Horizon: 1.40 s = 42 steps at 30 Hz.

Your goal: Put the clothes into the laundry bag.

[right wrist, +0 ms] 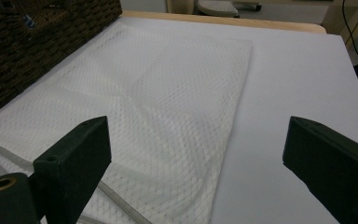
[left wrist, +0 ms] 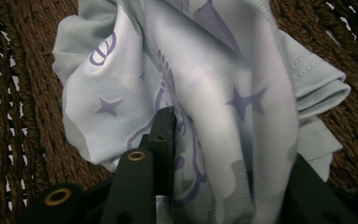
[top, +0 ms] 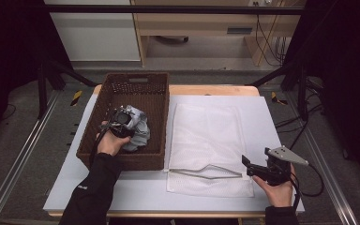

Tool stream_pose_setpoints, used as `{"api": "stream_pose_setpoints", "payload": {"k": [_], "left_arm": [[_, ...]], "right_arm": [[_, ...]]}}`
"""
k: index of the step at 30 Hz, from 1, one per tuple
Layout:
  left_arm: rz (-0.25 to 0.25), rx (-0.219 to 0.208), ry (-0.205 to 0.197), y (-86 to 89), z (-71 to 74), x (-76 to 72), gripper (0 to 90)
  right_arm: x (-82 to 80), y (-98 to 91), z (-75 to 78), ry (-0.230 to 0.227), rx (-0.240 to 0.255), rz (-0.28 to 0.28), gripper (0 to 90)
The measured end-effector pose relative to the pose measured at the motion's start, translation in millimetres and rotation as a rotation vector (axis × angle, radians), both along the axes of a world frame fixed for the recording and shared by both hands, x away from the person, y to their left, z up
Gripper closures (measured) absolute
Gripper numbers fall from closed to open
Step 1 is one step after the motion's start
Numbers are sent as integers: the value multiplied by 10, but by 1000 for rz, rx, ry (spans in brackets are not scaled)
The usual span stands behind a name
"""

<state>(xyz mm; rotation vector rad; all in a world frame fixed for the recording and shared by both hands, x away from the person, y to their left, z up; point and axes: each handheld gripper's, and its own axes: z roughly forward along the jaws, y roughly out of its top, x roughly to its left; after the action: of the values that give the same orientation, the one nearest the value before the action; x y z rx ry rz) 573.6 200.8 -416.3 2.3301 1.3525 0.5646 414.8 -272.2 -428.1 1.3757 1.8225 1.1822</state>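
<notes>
In the high view, my left hand-held gripper (top: 123, 118) is down inside the brown basket (top: 155, 89), left of the middle of the frame. It sits on a bundle of pale cloth (top: 140, 129) in the basket. My right hand-held gripper (top: 258, 169) is in the lower right of the frame, just past the right edge of the white net bag (top: 206, 136). The bag lies flat on the tabletop (top: 272, 112), and its mouth makes a thin gap near the bottom edge.

In the left gripper view, my left hand-held gripper (left wrist: 223, 154) has its jaws pressed close on a thick fold of the cloth (left wrist: 205, 70). The cloth is soft and light blue, with purple stars and curly shapes, and it is all bunched up. The basket (left wrist: 9, 93) shows brown and woven in the left of the frame. I think the cloth could slip out when I lift it, because I have just one fold. A loose end could also catch on the rough basket wall.

In the right gripper view, my right hand-held gripper (right wrist: 196, 154) is wide open and holds nothing. The net bag (right wrist: 168, 93) lies across the middle of the frame. I think the bag mouth could stay flat, and then the cloth would not go in.
</notes>
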Motion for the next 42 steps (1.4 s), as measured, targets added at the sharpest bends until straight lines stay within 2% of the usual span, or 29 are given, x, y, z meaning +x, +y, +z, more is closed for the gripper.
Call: {"api": "stream_pose_setpoints", "payload": {"k": [5, 6, 8, 9, 10, 12, 13, 14, 15, 16, 17, 18, 19, 20, 21, 22, 23, 24, 25, 26, 27, 28, 30, 34, 35, 36, 39, 42], "left_arm": [[9, -46, -62, 41, 92, -36, 676], [9, -46, -62, 41, 92, -36, 679], [12, -72, -98, 64, 156, -49, 680], [18, -98, -134, 77, 244, -74, 682], [18, -98, -134, 77, 244, -74, 682], [22, -128, -177, 101, 353, -110, 682], [31, -151, -231, 131, 480, -157, 683], [31, -151, -231, 131, 480, -157, 683], [40, -178, -281, 161, 610, -209, 684], [40, -178, -281, 161, 610, -209, 684], [39, -206, -333, 188, 736, -271, 684], [39, -206, -333, 188, 736, -271, 684], [35, -230, -378, 210, 849, -336, 684], [35, -230, -378, 210, 849, -336, 684], [34, -254, -416, 232, 950, -400, 684], [34, -254, -416, 232, 950, -400, 684], [28, -290, -443, 267, 1041, -456, 684], [28, -290, -443, 267, 1041, -456, 684], [25, -316, -469, 302, 1131, -501, 684], [25, -316, -469, 302, 1131, -501, 684], [25, -340, -493, 326, 1218, -544, 684], [25, -340, -493, 326, 1218, -544, 683], [17, -367, -521, 333, 1340, -598, 683], [10, -396, -544, 319, 1452, -658, 683], [-1, -421, -553, 295, 1509, -700, 683], [-1, -421, -553, 295, 1509, -700, 683], [-31, -457, -575, 222, 1645, -808, 683], [-46, -470, -586, 186, 1713, -855, 682]], "right_arm": [[-5, -18, 9, -4, 6, 1, 88], [-5, -18, 9, -4, 6, 1, 88], [-8, -34, 15, -5, 9, 1, 89], [-7, -42, 16, -7, 9, -5, 89], [-7, -42, 16, -7, 9, -5, 89], [-6, -45, 15, -5, 11, -5, 90], [-4, -43, 14, -5, 9, 0, 91], [-4, -43, 14, -5, 9, 0, 91], [-2, -34, 12, -3, 8, 2, 92], [-1, -30, 11, -2, 8, 3, 94], [1, -26, 11, -4, 7, 5, 95], [1, -26, 11, -4, 7, 5, 95], [-2, -24, 13, -2, 9, 5, 96], [-2, -24, 13, -2, 9, 5, 96], [-3, -26, 16, -4, 11, 5, 97], [-3, -26, 16, -4, 11, 5, 97], [-3, -25, 18, -7, 9, 6, 97], [-3, -25, 18, -7, 9, 6, 97], [-8, -18, 19, -5, 10, 7, 98], [-8, -18, 19, -5, 10, 7, 98], [-6, -13, 19, -5, 8, 9, 99], [-4, -13, 20, -5, 8, 9, 99], [-3, -12, 20, -6, 7, 9, 101], [-8, -15, 21, -9, 5, 8, 101], [-12, -19, 25, -11, 8, 8, 102], [-12, -19, 25, -11, 8, 8, 102], [-17, -19, 29, -10, 9, 9, 103], [-18, -17, 29, -10, 10, 9, 104]]}}
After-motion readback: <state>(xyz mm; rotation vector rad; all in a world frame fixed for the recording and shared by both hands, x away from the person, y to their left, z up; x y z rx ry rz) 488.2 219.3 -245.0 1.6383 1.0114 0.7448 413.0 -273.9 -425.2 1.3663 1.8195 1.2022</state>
